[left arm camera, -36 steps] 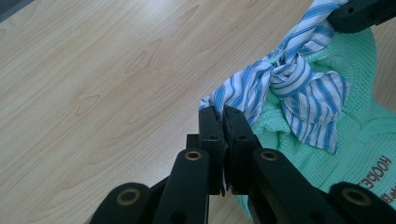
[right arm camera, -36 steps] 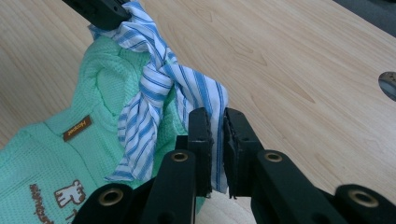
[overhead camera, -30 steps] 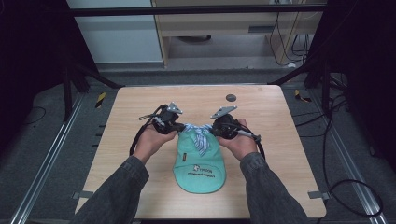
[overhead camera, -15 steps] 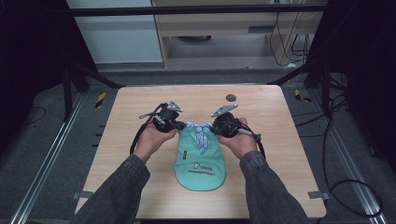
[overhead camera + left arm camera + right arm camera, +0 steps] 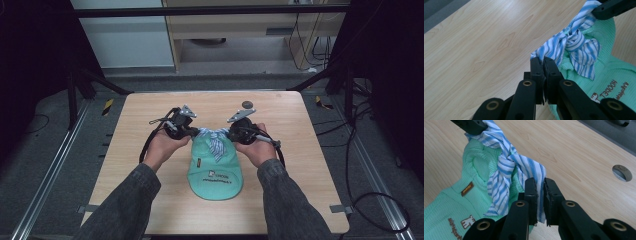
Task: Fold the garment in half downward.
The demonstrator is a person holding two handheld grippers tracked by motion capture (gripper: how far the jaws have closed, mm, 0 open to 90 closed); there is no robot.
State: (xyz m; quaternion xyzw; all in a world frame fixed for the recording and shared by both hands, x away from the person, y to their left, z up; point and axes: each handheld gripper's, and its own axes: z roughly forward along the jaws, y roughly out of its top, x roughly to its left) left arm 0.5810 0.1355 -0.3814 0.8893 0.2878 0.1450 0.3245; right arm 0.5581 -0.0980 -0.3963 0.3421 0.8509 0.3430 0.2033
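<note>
A wooden table fills the middle of the high view, and a mint-green knitted garment is laid flat at its centre, hem toward the bottom of the frame. At the garment's upper end a blue-and-white striped scarf has been crossed into a single knot; the tying is judged largely done, with the knot formed but loose, so that what is left appears to be drawing the two ends apart to tighten it and then letting go.

In the left gripper view, the left gripper is seen at lower centre with its jaws pressed together on one scarf end, the knot lying up and to the right of the tips. In the right gripper view, the right gripper is seen at lower centre with its jaws pinching the other end, a strip of striped cloth running down between them; the knot sits up and to the left. A small round hole in the tabletop is seen at the right edge.
</note>
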